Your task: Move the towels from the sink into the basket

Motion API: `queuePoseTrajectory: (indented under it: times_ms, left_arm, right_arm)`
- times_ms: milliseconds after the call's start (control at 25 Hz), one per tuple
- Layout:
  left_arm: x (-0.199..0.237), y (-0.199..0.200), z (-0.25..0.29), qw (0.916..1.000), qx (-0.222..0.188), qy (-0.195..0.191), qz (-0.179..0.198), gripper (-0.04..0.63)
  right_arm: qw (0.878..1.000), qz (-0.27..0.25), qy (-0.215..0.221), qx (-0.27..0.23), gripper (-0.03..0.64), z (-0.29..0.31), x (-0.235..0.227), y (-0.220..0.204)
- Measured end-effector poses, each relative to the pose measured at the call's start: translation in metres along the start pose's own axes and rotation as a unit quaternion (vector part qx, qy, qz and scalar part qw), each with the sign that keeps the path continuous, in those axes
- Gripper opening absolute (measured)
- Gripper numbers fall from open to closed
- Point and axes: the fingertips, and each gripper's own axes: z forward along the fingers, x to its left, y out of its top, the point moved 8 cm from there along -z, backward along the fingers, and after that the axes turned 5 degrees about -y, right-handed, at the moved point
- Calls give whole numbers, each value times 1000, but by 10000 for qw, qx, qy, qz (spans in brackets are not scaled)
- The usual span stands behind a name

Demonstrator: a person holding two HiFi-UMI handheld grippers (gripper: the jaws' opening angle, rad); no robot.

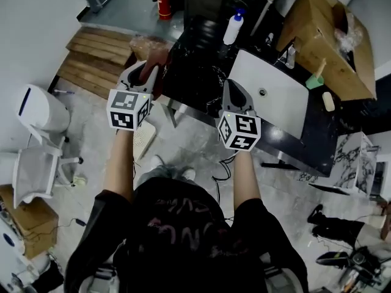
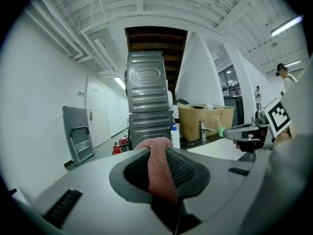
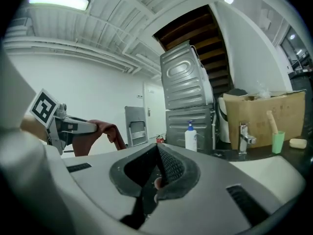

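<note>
- Closest in: my left gripper (image 1: 148, 72), jaws nearly together, pinching a rust-brown towel (image 2: 160, 170) that drapes over the tips. It's held off the worktop (image 1: 195, 72), I reckon for carrying.
- Right gripper (image 3: 157, 151) is closed on nothing, spare for now.
- Sink (image 1: 275, 96), centre-right, looks bare; can't spot the basket.

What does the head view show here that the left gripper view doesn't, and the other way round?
Only the head view: the person's arms, the white chair, the wooden steps and the floor below.

Only the left gripper view: the ribbed ceiling, a grey folding frame against the wall, and people far off at the right.

Both: the reddish-brown towel pinched in the left gripper, the cardboard box, the white bottle with a blue cap, and the white sink.
</note>
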Motion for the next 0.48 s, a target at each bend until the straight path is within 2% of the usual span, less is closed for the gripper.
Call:
queuePoseTrajectory:
  times_ms: [200,480]
  left_arm:
    - [52,-29,-58,9976,52,629,-286,83]
    - [129,-86,-164,9858,162,1496,-750,83]
  right_arm:
    - [9975,-201,673,107,15,29,71,-2]
    - [9843,-510,1670,249,15,62,207,-9]
